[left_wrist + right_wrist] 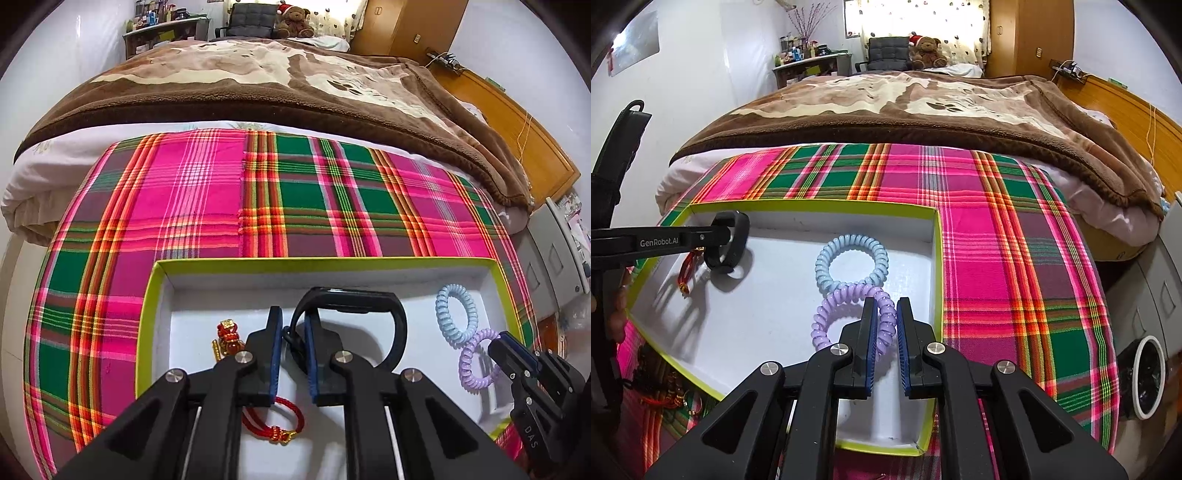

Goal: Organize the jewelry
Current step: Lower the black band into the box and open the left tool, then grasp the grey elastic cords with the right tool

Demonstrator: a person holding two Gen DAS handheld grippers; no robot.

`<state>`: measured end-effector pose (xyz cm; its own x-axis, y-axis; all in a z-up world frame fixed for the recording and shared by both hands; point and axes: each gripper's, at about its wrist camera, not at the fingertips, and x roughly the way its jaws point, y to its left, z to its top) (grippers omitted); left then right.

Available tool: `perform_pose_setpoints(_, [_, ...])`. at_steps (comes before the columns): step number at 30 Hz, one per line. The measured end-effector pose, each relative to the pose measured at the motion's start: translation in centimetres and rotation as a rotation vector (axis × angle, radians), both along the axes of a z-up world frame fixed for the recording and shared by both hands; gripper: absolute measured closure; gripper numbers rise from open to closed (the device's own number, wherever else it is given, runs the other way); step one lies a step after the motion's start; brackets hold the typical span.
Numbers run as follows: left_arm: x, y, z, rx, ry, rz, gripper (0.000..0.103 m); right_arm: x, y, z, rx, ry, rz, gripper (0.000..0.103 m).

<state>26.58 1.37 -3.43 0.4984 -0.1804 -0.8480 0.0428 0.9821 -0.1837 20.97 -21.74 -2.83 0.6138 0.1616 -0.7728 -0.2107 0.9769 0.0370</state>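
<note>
A white box with a lime-green rim (332, 264) (812, 205) lies on a plaid cloth. My left gripper (293, 325) (718, 240) is inside it, its fingers closed on the strap of a black wristband (369, 299) (735, 251). A red cord bracelet with gold beads (275, 426) (686, 271) and a red and gold charm (229, 338) lie under it. My right gripper (886, 317) (506, 343) is shut on a purple spiral hair tie (846, 314) (476, 360). A blue spiral hair tie (851, 264) (456, 314) lies touching it.
The plaid cloth (258, 206) (1015, 258) covers the bed's near end, with a brown blanket (258, 85) behind. More red and gold jewelry (668, 395) lies outside the box at lower left. A white-rimmed bin (1145, 376) and grey drawers (554, 258) stand to the right.
</note>
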Motion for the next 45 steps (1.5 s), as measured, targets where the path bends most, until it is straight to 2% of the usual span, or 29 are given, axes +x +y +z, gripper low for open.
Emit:
perform_pose_setpoints(4, [-0.1, 0.0, 0.0, -0.007, 0.001, 0.002, 0.084, 0.0, -0.2, 0.2, 0.008, -0.002, -0.008, 0.092])
perform_pose_setpoints(8, [-0.2, -0.1, 0.0, -0.002, 0.0, 0.004, 0.069, -0.2, -0.4, 0.3, 0.017, -0.006, -0.009, 0.088])
perform_pose_setpoints(15, [-0.9, 0.1, 0.9, -0.019, -0.018, -0.002, 0.069, -0.5, -0.6, 1.0, 0.031, -0.022, -0.023, 0.087])
perform_pose_setpoints(17, [-1.3, 0.2, 1.3, -0.026, -0.028, -0.007, 0.064, -0.7, -0.8, 1.3, 0.044, -0.028, -0.026, 0.087])
perform_pose_setpoints(22, [-2.9, 0.6, 2.7, -0.038, -0.056, -0.008, 0.063, -1.7, -1.1, 2.2, 0.063, -0.046, -0.021, 0.087])
perform_pose_setpoints(29, [-6.4, 2.1, 4.9, -0.083, -0.113, -0.003, 0.061, -4.4, -1.4, 3.6, 0.134, -0.071, 0.061, 0.086])
perform_pose_setpoints(31, [-7.8, 2.7, 5.2, -0.096, -0.126, 0.008, 0.059, -5.2, -1.2, 3.7, 0.15, -0.067, 0.094, 0.075])
perform_pose_setpoints(32, [-8.4, 3.1, 5.2, -0.1, -0.131, 0.014, 0.059, -5.8, -1.0, 3.8, 0.155, -0.063, 0.121, 0.057])
perform_pose_setpoints(33, [-9.0, 3.4, 5.3, -0.105, -0.136, 0.023, 0.058, -6.2, -0.9, 3.8, 0.16, -0.059, 0.137, 0.045])
perform_pose_setpoints(40, [-12.9, 4.7, 5.2, -0.134, -0.153, 0.038, 0.056, -9.4, -0.6, 3.9, 0.206, -0.046, 0.24, 0.045])
perform_pose_setpoints(45, [-15.1, 5.6, 4.5, -0.154, -0.147, 0.054, 0.055, -11.1, 1.0, 2.8, 0.168, -0.015, 0.327, 0.046])
